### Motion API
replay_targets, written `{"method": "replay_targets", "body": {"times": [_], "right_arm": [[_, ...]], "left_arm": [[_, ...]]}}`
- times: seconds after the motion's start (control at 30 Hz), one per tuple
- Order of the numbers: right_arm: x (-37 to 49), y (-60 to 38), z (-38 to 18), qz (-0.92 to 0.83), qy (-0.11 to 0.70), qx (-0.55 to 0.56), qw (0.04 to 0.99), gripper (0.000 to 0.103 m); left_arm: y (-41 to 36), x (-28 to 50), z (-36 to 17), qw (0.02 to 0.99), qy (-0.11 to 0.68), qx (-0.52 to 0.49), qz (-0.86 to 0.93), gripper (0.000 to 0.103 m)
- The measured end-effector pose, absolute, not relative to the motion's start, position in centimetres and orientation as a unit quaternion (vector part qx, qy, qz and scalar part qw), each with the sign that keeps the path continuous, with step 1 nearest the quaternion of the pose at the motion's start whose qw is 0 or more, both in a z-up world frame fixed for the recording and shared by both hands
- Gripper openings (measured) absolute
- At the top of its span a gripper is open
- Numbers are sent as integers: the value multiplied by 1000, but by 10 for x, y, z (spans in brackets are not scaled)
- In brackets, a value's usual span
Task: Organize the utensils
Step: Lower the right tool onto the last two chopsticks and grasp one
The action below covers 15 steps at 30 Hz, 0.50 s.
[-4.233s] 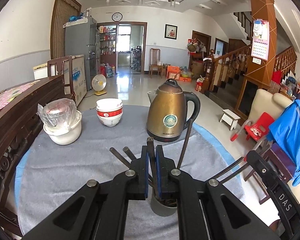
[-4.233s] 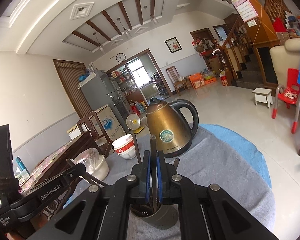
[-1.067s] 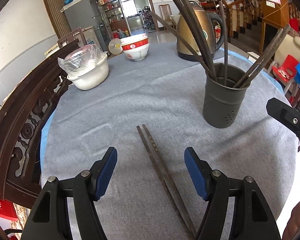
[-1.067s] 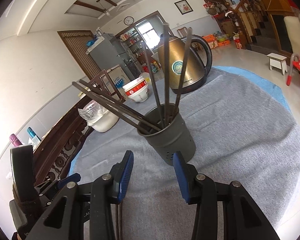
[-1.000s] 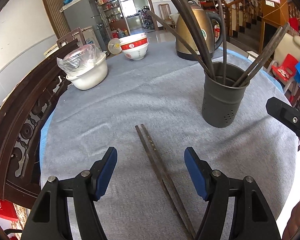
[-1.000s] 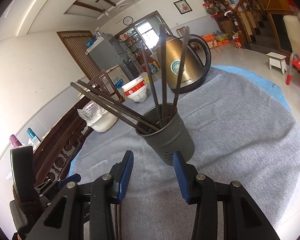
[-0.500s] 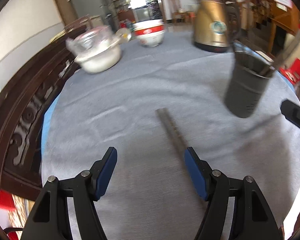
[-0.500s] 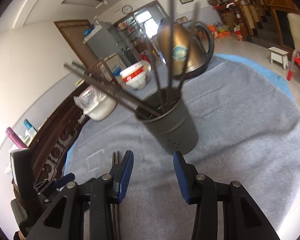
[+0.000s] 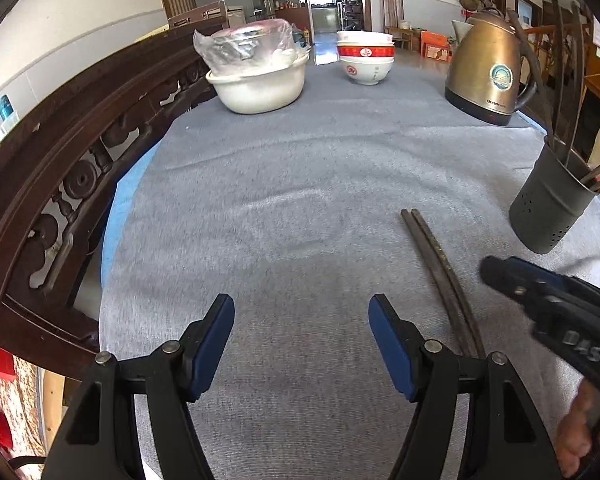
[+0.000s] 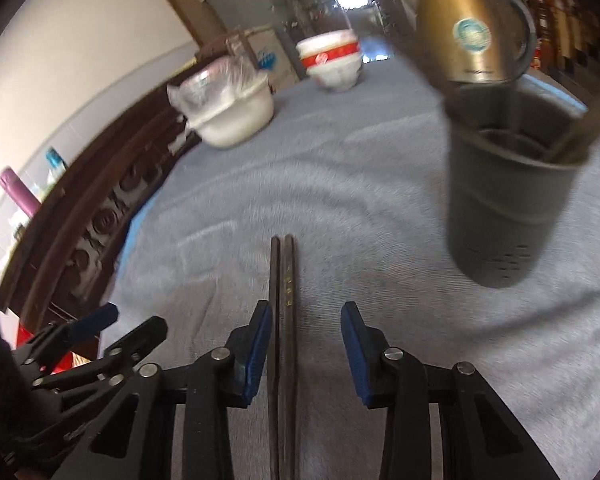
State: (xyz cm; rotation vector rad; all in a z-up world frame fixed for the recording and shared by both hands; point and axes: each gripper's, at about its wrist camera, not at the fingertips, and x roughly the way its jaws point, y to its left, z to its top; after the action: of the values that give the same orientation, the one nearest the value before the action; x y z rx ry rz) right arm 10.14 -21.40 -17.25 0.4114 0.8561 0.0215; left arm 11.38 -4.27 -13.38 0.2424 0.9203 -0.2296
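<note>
A pair of dark chopsticks (image 9: 440,268) lies side by side on the grey tablecloth (image 9: 300,184). In the right wrist view the chopsticks (image 10: 283,280) run between my right gripper's (image 10: 306,344) open blue pads, closer to the left pad. A dark grey utensil holder (image 9: 550,208) with several chopsticks stands at the right; it also shows in the right wrist view (image 10: 504,184). My left gripper (image 9: 302,348) is open and empty, left of the chopsticks.
A gold kettle (image 9: 488,72), stacked red-and-white bowls (image 9: 364,60) and a white bowl with a plastic-wrapped dish (image 9: 256,76) stand at the table's far side. A carved dark wooden chair back (image 9: 80,152) borders the left edge.
Both grippers have let go of chopsticks into the holder, opened and pulled back. My right gripper has dropped down over the lying pair. My left gripper has shifted left.
</note>
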Motion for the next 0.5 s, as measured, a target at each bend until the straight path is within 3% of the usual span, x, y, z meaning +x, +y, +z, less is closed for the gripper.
{"method": "replay_targets", "body": {"times": [0.37,0.5], "right_arm": [[115,-196,-190,2,449,169,878,22],[116,-198,-195,-12,459,165,873,12]], "left_arm": [[-28,119,-140,877,459,95,-108,71],[-29,120,-141,875,461,95,-110,71]]}}
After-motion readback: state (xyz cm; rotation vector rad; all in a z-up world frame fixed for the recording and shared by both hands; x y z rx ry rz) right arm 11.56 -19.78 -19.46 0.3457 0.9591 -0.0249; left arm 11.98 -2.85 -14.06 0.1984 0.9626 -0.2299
